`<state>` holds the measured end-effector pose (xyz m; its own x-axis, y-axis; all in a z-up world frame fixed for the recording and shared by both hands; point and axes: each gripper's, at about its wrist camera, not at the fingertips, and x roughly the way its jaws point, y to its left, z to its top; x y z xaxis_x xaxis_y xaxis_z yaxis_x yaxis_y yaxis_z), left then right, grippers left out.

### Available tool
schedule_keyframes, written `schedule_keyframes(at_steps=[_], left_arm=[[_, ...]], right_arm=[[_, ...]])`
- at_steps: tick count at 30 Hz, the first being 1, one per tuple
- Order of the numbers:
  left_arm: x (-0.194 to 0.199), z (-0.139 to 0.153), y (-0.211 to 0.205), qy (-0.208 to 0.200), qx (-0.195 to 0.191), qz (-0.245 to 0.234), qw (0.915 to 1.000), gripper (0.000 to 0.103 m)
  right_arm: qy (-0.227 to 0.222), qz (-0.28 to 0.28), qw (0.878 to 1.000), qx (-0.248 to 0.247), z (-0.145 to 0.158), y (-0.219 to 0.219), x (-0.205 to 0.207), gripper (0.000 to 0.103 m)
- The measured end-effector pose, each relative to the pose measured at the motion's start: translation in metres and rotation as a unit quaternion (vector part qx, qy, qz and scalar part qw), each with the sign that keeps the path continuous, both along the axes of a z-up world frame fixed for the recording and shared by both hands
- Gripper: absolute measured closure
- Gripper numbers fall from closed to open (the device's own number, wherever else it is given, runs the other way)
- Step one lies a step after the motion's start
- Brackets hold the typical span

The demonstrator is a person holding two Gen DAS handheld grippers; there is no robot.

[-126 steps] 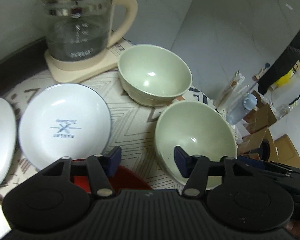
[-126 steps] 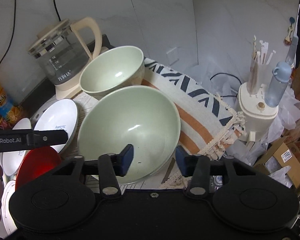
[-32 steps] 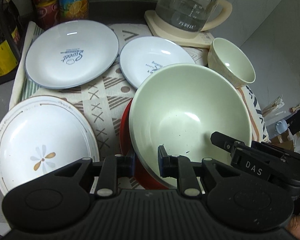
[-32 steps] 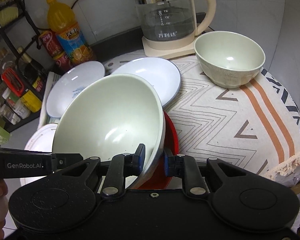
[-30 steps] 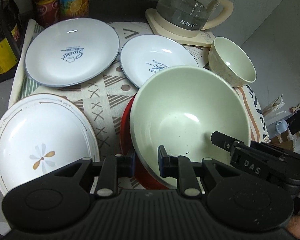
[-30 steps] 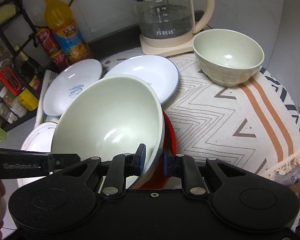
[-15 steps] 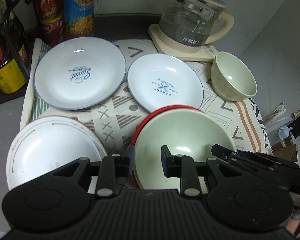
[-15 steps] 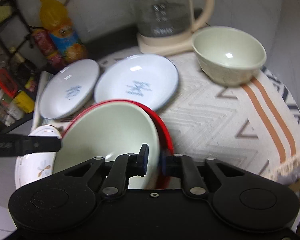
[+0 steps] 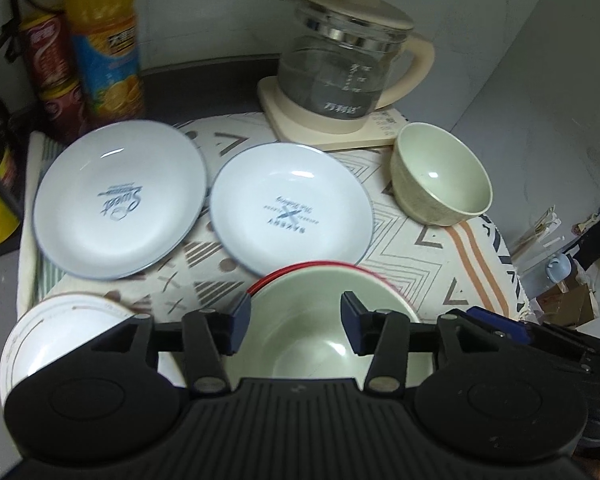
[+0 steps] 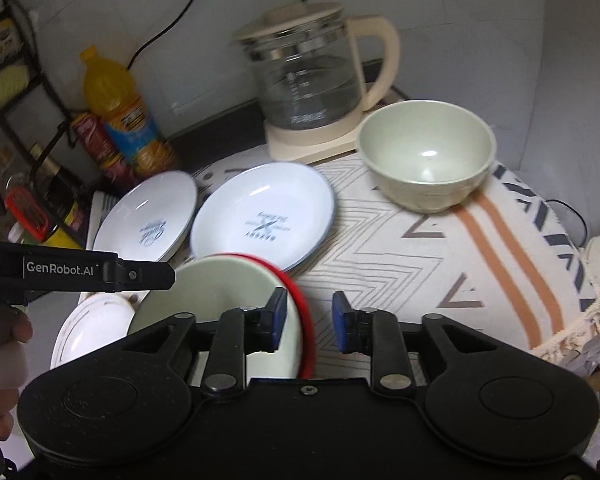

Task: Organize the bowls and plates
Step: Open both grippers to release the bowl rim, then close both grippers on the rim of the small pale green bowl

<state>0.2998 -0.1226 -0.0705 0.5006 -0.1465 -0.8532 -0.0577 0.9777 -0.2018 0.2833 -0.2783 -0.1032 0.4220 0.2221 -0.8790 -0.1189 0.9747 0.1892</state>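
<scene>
large green bowl point(image 9: 312, 332) nested in red bowl point(image 9: 312, 267), below open left hand-held gripper point(image 9: 296, 330)

Red bowl point(image 9: 300, 270) mostly hidden under green bowl point(image 9: 320, 320).

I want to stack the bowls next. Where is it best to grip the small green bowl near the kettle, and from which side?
Probably the small green bowl by its rim, from above on the near side: it stands upright, mouth open, with the kettle close behind.

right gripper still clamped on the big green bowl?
No. The right gripper is open, its blue pads apart, and the large green bowl sits released in the red dish.
</scene>
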Motion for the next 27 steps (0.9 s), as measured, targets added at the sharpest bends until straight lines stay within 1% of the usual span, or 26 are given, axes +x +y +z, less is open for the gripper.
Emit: schedule_keyframes(at_steps=[1, 2, 3, 4, 5, 6, 7, 8, 9, 10, 14, 20, 27], left_arm=[[0.002, 0.0, -0.003, -0.002, 0.002, -0.003, 1.0, 0.053], [0.005, 0.001, -0.006, -0.003, 0.003, -0.007, 1.0, 0.05], [0.007, 0.001, -0.009, -0.005, 0.004, -0.01, 0.9999, 0.044], [0.011, 0.001, -0.013, -0.004, 0.001, -0.018, 0.9998, 0.04], [0.014, 0.0, -0.016, -0.004, -0.003, -0.024, 0.9997, 0.034], [0.016, 0.0, -0.018, -0.004, -0.005, -0.026, 0.9996, 0.031], [0.019, 0.0, -0.021, -0.007, -0.005, -0.028, 0.9996, 0.03], [0.022, -0.001, -0.024, -0.009, -0.004, -0.031, 0.9995, 0.029], [0.025, -0.001, -0.027, -0.011, -0.003, -0.034, 0.9994, 0.025], [0.029, 0.0, -0.03, -0.014, -0.002, -0.035, 0.9993, 0.024], [0.043, 0.0, -0.038, -0.028, -0.007, -0.04, 0.9988, 0.022], [0.07, -0.004, -0.053, -0.039, -0.015, -0.056, 0.9976, 0.022], [0.103, -0.014, -0.073, -0.041, -0.021, -0.071, 0.9964, 0.023]], right_arm=[[-0.002, -0.007, 1.0, 0.0, 0.0, -0.004, 0.0, 0.066], [-0.006, -0.016, 1.0, -0.001, 0.001, -0.008, 0.001, 0.061], [-0.01, -0.026, 1.0, -0.004, 0.002, -0.013, 0.001, 0.051], [-0.015, -0.035, 0.999, -0.006, 0.003, -0.017, 0.001, 0.046], [-0.02, -0.042, 0.999, -0.007, 0.003, -0.021, 0.002, 0.045], [-0.021, -0.05, 0.998, -0.008, 0.004, -0.025, 0.003, 0.042], [-0.023, -0.059, 0.998, -0.009, 0.003, -0.029, 0.004, 0.035], [-0.025, -0.068, 0.997, -0.008, 0.004, -0.034, 0.004, 0.032], [-0.029, -0.079, 0.996, -0.008, 0.004, -0.038, 0.005, 0.024], [-0.035, -0.09, 0.995, -0.01, 0.004, -0.043, 0.005, 0.018], [-0.044, -0.122, 0.992, -0.011, 0.004, -0.058, 0.011, 0.015], [-0.052, -0.159, 0.986, -0.018, -0.004, -0.074, 0.025, 0.015], [-0.057, -0.182, 0.982, -0.014, -0.017, -0.085, 0.047, 0.021]])
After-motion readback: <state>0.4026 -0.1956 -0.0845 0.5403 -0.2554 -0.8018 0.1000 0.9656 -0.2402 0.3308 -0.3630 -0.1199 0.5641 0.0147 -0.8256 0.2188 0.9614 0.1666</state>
